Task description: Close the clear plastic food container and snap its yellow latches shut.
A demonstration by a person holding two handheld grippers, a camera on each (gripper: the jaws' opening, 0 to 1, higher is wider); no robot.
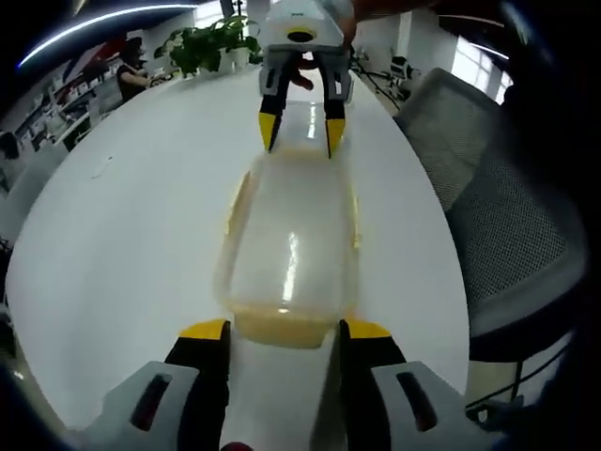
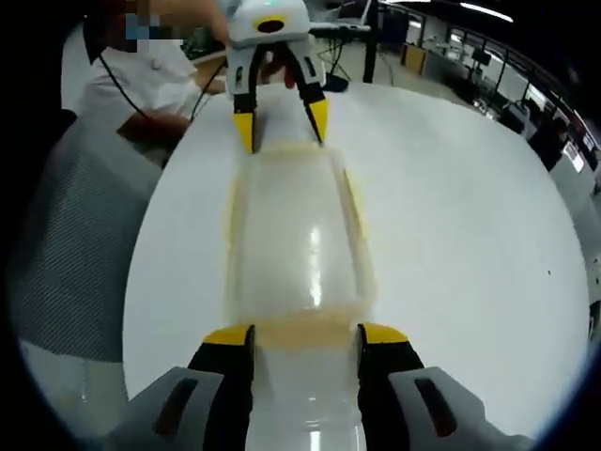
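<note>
A clear plastic food container [image 1: 291,240] [image 2: 300,235] lies lengthwise on the white table [image 1: 122,207] [image 2: 470,207], lid on, with pale yellow latches along its rim. My left gripper [image 1: 285,331] stands open, its yellow-tipped jaws flanking the container's near end latch [image 1: 282,329]. At the opposite end my right gripper [image 1: 300,136] is also open, its tips straddling that end. In the right gripper view, my right gripper [image 2: 306,335] brackets the near end latch [image 2: 305,331] and my left gripper [image 2: 282,130] faces it from the far end. Side latches [image 2: 352,202] lie along the long edges.
A grey mesh chair [image 1: 507,207] [image 2: 75,235] stands close to the table's edge beside the container. Potted plants [image 1: 211,42] sit at the table's far end. A person in a white shirt [image 2: 141,70] is behind my left gripper, and another person [image 1: 131,70] sits farther off.
</note>
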